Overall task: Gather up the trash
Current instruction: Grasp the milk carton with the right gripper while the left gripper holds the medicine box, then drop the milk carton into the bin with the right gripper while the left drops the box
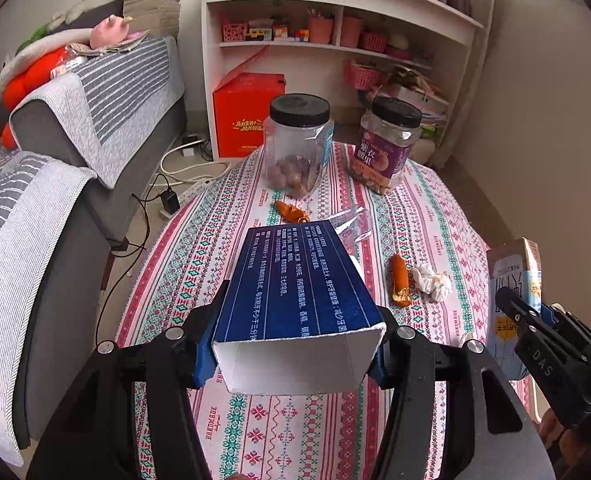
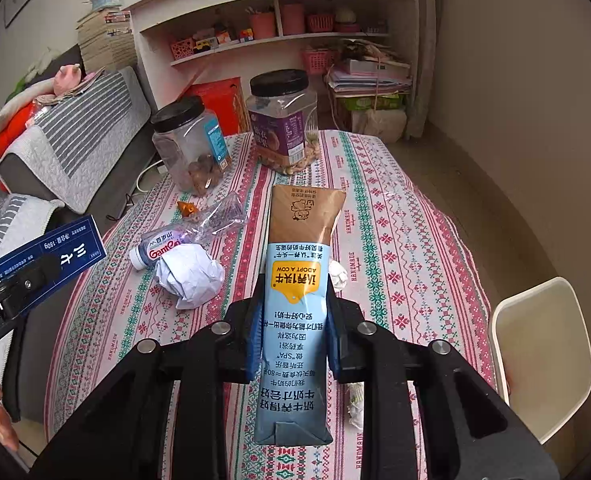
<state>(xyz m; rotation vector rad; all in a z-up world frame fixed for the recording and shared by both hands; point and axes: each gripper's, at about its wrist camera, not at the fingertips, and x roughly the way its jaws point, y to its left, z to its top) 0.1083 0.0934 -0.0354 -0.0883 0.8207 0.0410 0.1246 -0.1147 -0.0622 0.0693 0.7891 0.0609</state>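
Observation:
My left gripper (image 1: pixel 293 356) is shut on a dark blue carton box (image 1: pixel 295 280), its open white end facing me, held above the table. The blue pads of my right gripper (image 2: pixel 294 340) press both sides of a light blue and brown milk carton (image 2: pixel 299 280), also lifted off the table. Each view catches the other gripper at its edge: the milk carton (image 1: pixel 511 280) at the right, the blue box (image 2: pixel 51 256) at the left. On the tablecloth lie a crumpled white paper (image 2: pixel 189 274), a crushed plastic bottle (image 2: pixel 187 236), orange wrappers (image 1: pixel 400 280) and a tissue wad (image 1: pixel 431 280).
Two black-lidded plastic jars (image 1: pixel 297 148) (image 1: pixel 389 148) stand at the far end of the patterned table (image 2: pixel 395 240). A grey sofa (image 1: pixel 55 168) runs along the left, with cables on the floor. A white shelf (image 1: pixel 335 20) and a red box (image 1: pixel 247 116) are behind. A cream chair (image 2: pixel 543 356) stands at the right.

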